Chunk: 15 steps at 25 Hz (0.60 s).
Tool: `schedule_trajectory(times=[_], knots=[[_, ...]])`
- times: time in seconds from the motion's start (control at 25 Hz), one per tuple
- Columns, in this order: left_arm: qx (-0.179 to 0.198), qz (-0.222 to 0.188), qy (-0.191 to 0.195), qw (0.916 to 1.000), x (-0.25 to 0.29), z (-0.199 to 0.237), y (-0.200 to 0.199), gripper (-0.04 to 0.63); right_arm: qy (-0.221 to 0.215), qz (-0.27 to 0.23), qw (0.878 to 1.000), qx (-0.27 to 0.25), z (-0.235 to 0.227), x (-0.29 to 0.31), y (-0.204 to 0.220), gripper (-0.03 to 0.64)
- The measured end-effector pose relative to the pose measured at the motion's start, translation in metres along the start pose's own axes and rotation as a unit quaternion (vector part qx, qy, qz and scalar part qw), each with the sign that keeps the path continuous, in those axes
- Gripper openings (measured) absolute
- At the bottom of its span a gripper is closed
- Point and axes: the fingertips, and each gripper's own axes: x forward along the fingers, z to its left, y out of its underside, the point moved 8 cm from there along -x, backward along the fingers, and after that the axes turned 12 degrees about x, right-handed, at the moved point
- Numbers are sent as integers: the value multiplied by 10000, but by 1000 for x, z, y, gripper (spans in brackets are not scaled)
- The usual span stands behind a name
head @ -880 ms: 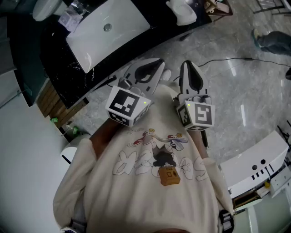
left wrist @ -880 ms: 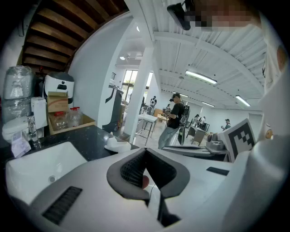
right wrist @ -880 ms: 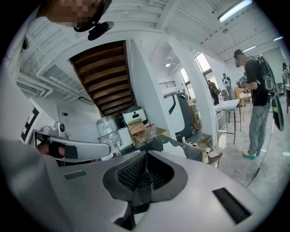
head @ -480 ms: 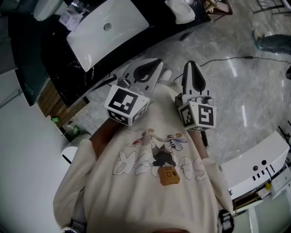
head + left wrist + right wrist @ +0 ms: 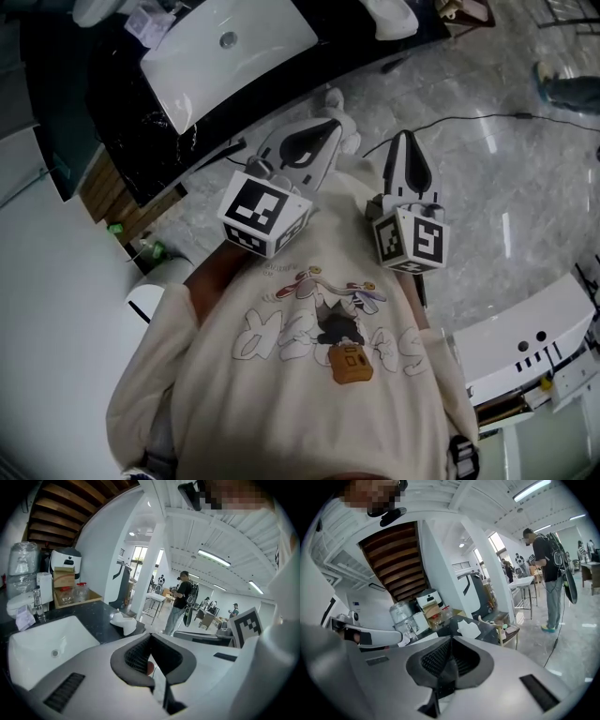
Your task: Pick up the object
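Grey marble floor [image 5: 544, 169], black counter [image 5: 122, 141] with white basin [image 5: 253, 47] (strip lights [image 5: 213, 557] overhead).

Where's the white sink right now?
Head view, upper left: the white sink sits in the black counter, ahead and to the left of the left gripper.

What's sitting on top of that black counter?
On the black counter: a white sink, a white lumpy object and an open cardboard box holding jars. The left tool covers the counter's near edge, so anything there is hidden.
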Motion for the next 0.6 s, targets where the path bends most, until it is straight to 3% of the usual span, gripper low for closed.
schedule_trajectory(times=[0.24, 0.36, 0.48, 0.6], knots=[[-358, 199, 300, 9987, 35, 18, 8, 14, 416, 189, 9989, 137, -22, 15, 3, 23], [-318, 223, 533, 9978, 59, 20, -3, 14, 667, 175, 9976, 114, -33, 26, -10, 23], [-210, 197, 638, 9975, 80, 25, -17, 14, 722, 149, 9973, 43, -40, 45, -29, 23], [-343, 161, 612, 9974, 96, 39, -30, 14, 677, 182, 9975, -74, -41, 64, -44, 23]])
